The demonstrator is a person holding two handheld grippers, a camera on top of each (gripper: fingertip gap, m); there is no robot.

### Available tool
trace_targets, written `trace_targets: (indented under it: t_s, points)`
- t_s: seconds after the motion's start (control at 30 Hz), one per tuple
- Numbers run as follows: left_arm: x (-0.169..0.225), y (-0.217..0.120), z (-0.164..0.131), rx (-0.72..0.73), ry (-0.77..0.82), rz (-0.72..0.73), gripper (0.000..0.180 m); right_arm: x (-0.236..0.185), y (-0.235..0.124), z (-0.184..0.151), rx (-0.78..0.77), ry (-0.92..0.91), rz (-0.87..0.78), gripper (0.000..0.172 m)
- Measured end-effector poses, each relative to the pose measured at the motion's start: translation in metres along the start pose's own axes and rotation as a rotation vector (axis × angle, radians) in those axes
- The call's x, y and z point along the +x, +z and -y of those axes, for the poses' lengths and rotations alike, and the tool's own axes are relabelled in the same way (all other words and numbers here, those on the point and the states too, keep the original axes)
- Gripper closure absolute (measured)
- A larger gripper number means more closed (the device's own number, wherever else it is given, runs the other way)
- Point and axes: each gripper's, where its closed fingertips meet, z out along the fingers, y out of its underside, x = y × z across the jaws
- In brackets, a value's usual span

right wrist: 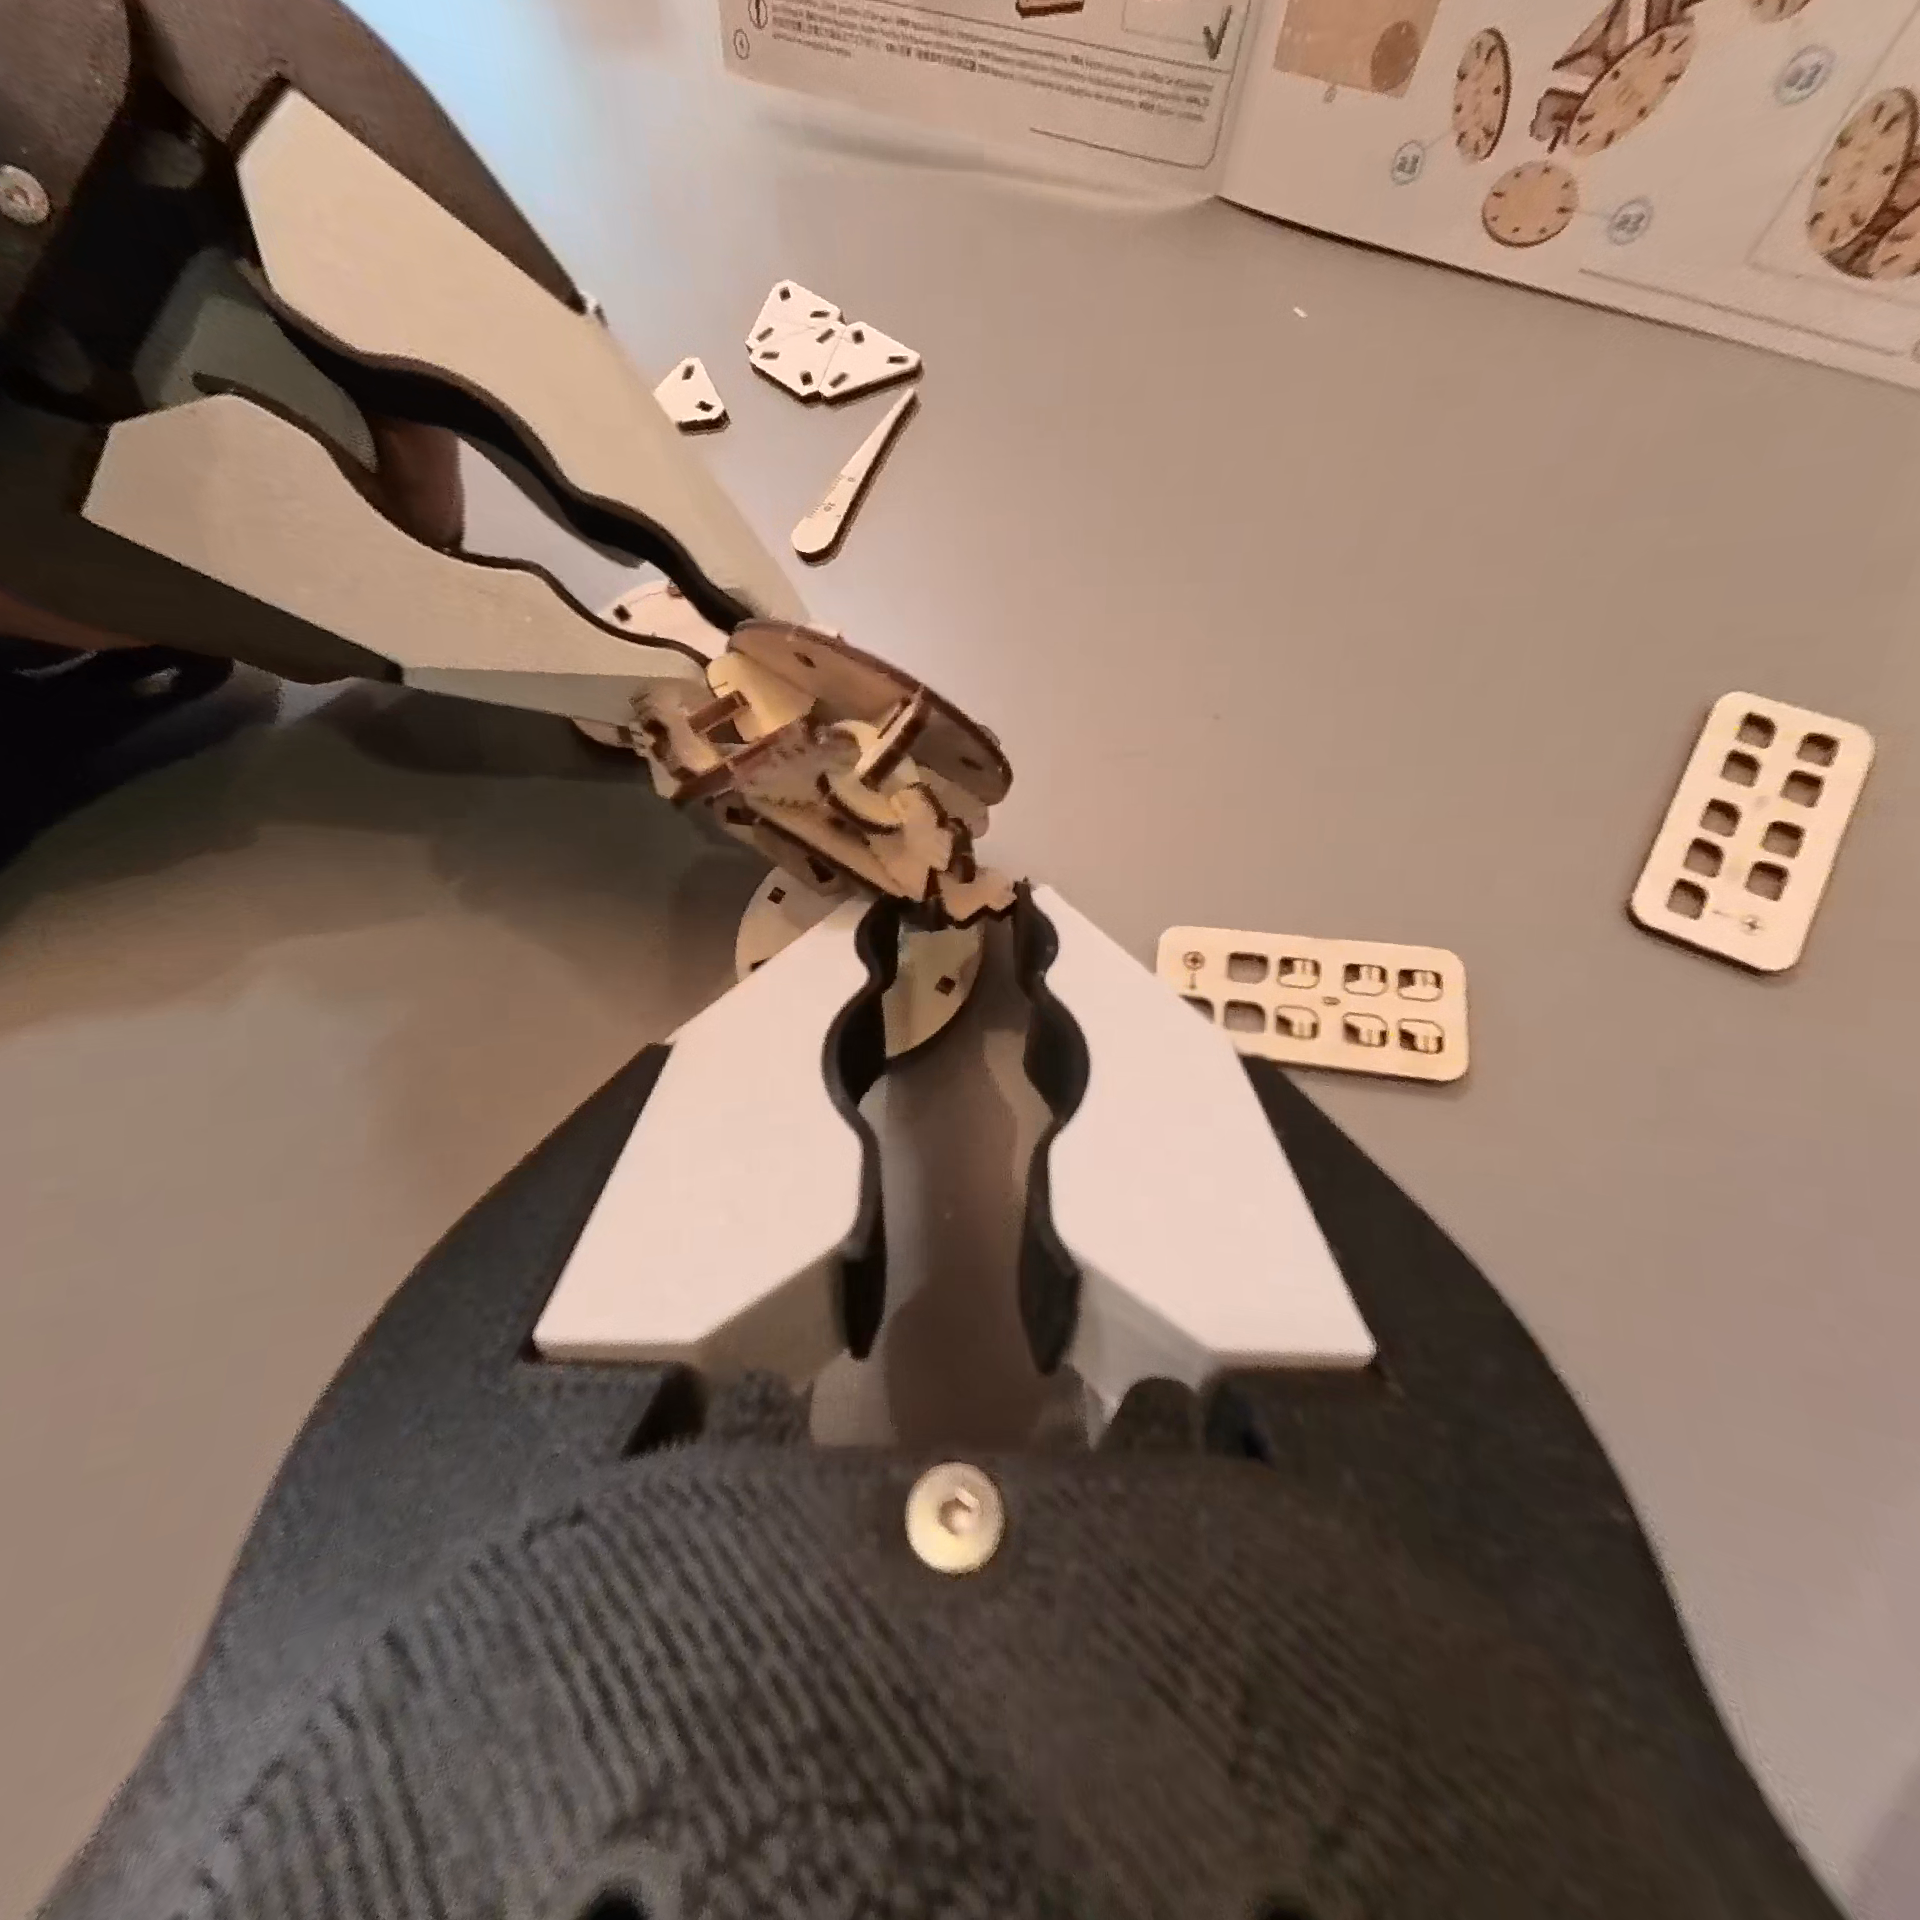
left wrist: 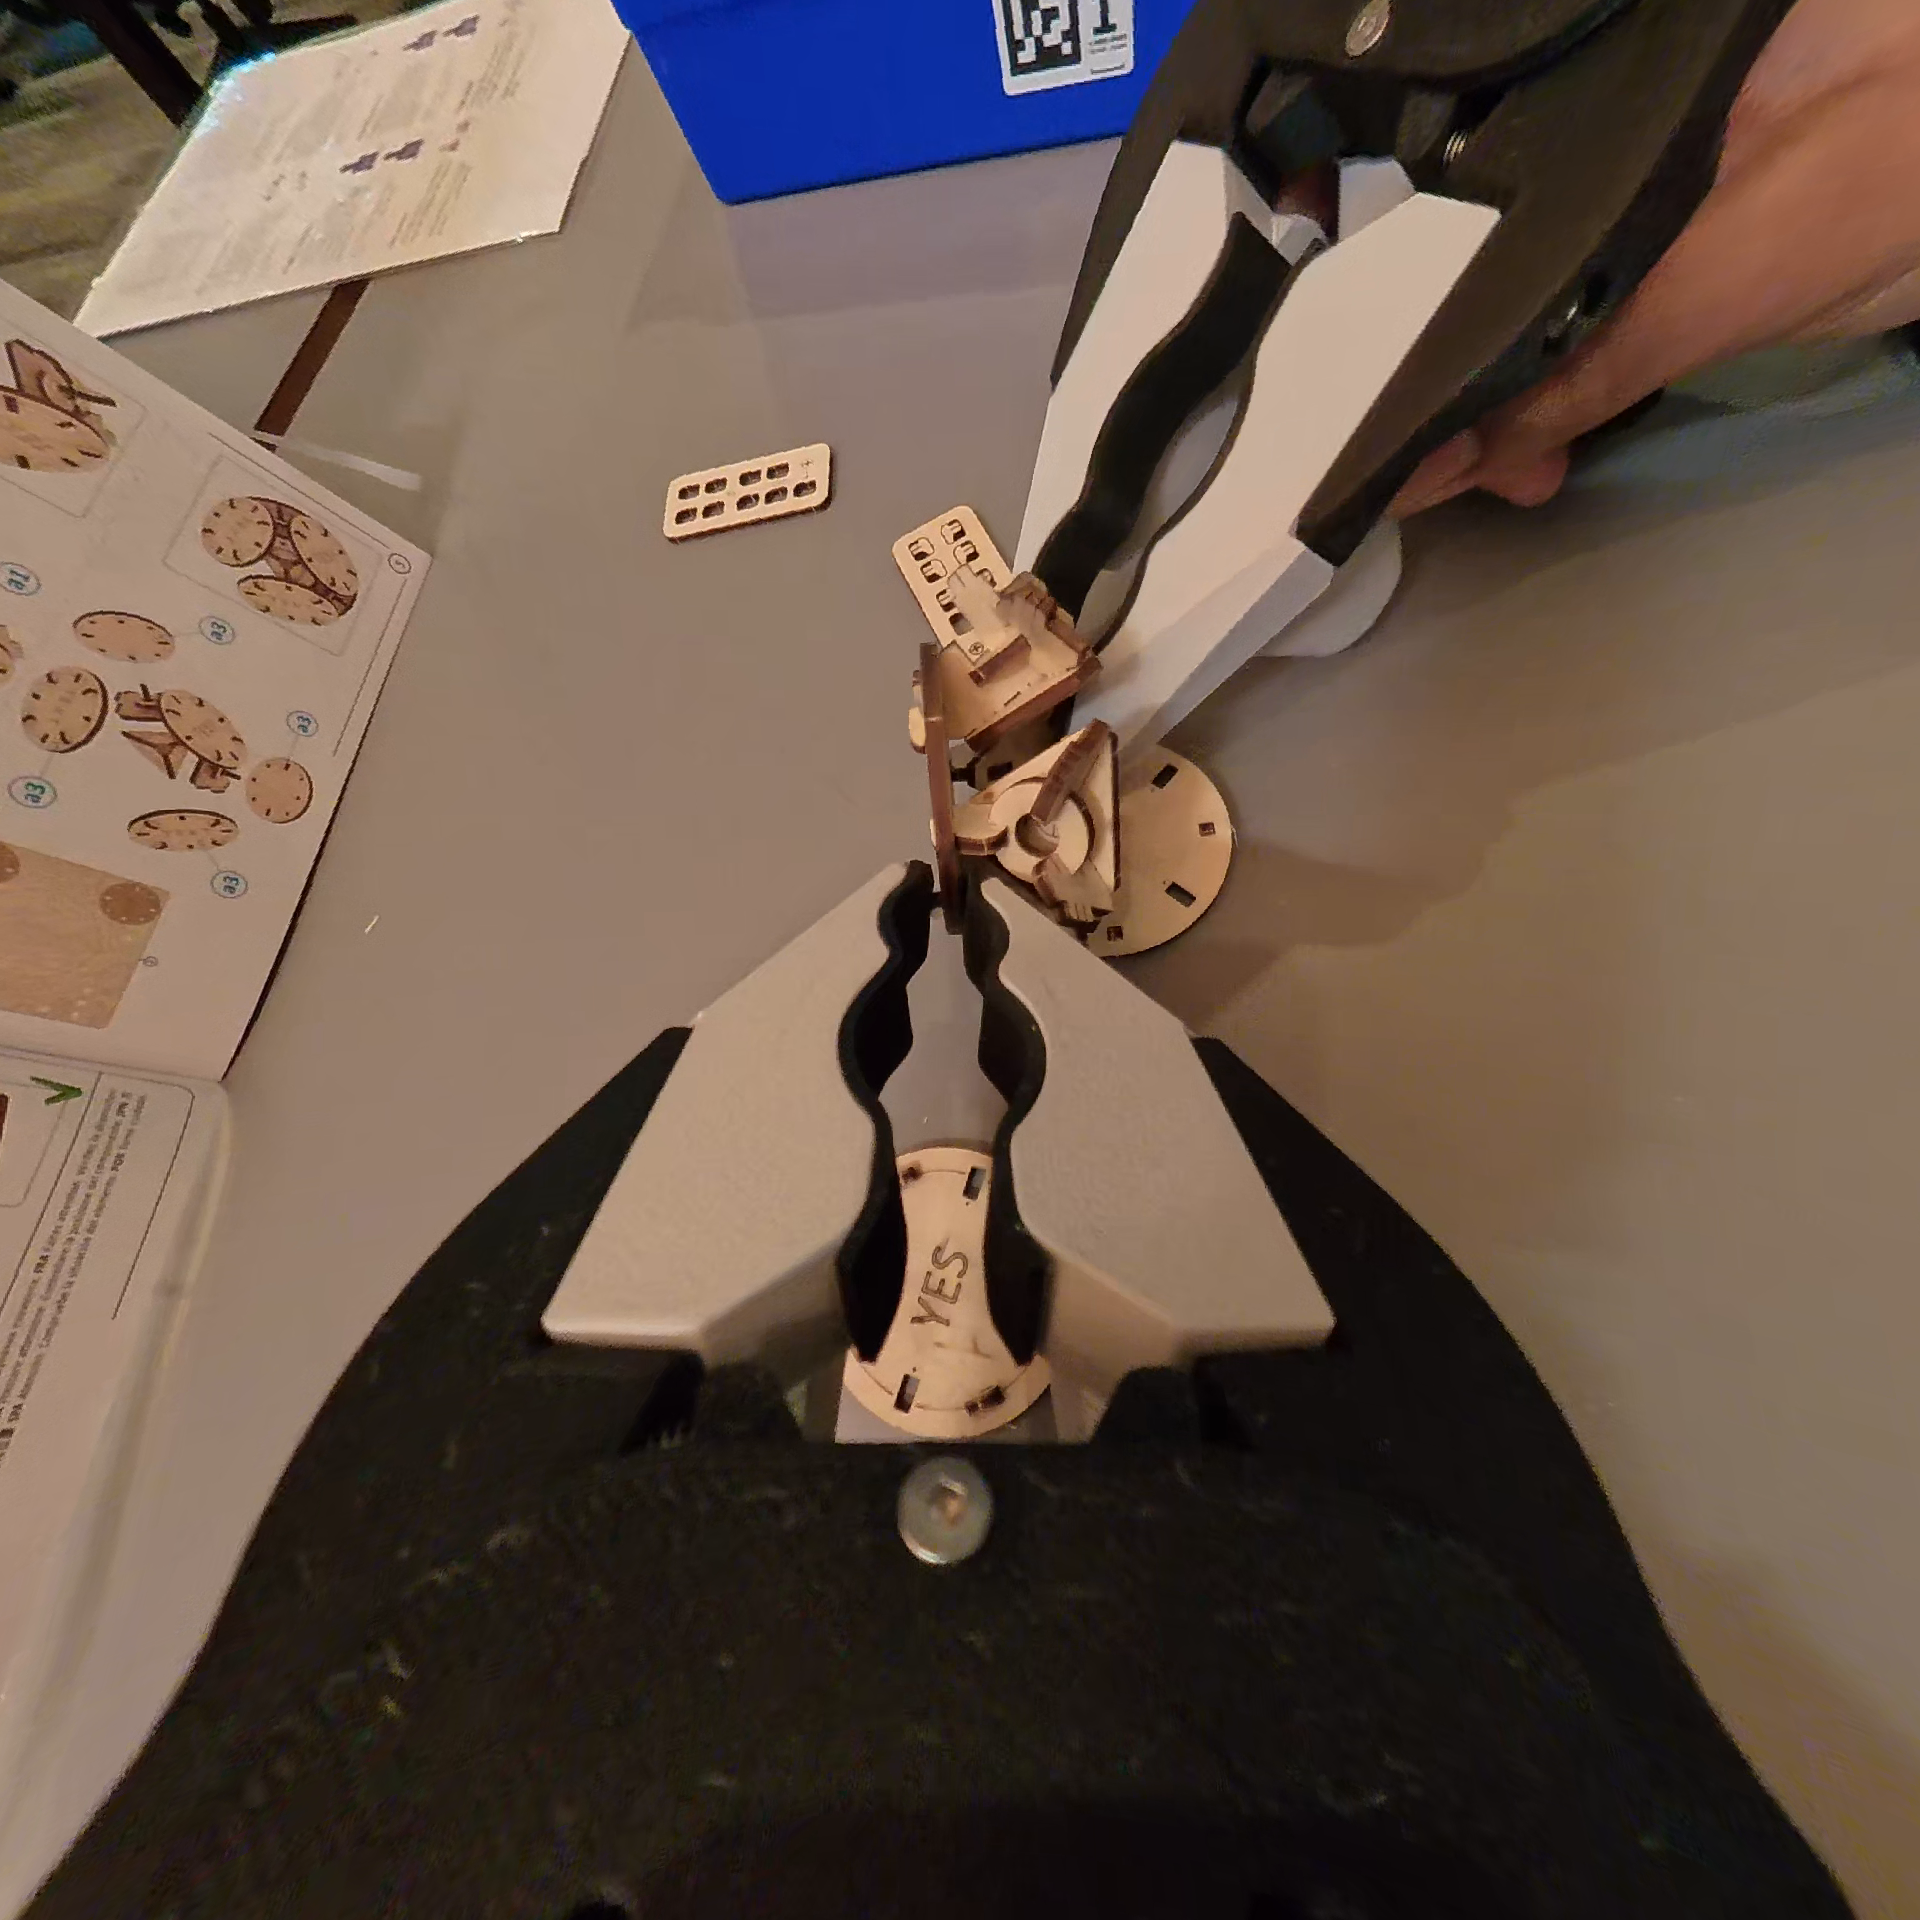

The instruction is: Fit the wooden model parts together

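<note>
The left gripper [left wrist: 948, 902] is clenched on the thin edge of a wooden disc that belongs to a small wooden model [left wrist: 1013, 748]. In the left wrist view the model stands at 12 o'clock from the tips, above the grey table [left wrist: 582, 727]. It is light plywood with dark burnt edges, made of slotted plates and a round hub. The right gripper [left wrist: 1081, 665] comes from 1 o'clock and meets the model's far end. A loose slotted disc [left wrist: 1174, 862] lies under it, another disc [left wrist: 940, 1299] lies between the left fingers, a blue box [left wrist: 862, 94] is at 12 o'clock.

In the right wrist view the right gripper [right wrist: 951, 914] grasps a toothed end of the model [right wrist: 831, 769] between its tips. Only this view shows two punched sheets [right wrist: 1330, 1003] at 2 o'clock and a wooden pointer [right wrist: 857, 478] at 12 o'clock. An instruction booklet [right wrist: 1558, 125] lies at 1 o'clock.
</note>
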Motion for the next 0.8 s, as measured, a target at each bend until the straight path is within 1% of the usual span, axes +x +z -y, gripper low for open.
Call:
trace_targets:
  t_s: [0.27,0.53,0.73,0.8]
  points:
    - [-0.0001,0.0001,0.0,0.0,-0.007,-0.002,0.178,-0.0035,0.0018,-0.0032,-0.027,0.208,0.156,0.156]
    - [-0.0002,0.0,-0.0003,-0.007,-0.002,-0.001,0.178,-0.0034,0.0023,-0.0037,-0.029,0.207,0.143,0.155]
    - [-0.0003,-0.0001,-0.0006,-0.011,0.0,-0.001,0.178,-0.0023,0.0041,-0.0052,-0.047,0.146,0.115,0.155]
    - [0.0001,0.0003,-0.0021,-0.016,-0.005,-0.01,0.178,-0.0015,0.0047,-0.0067,-0.056,0.148,0.112,0.149]
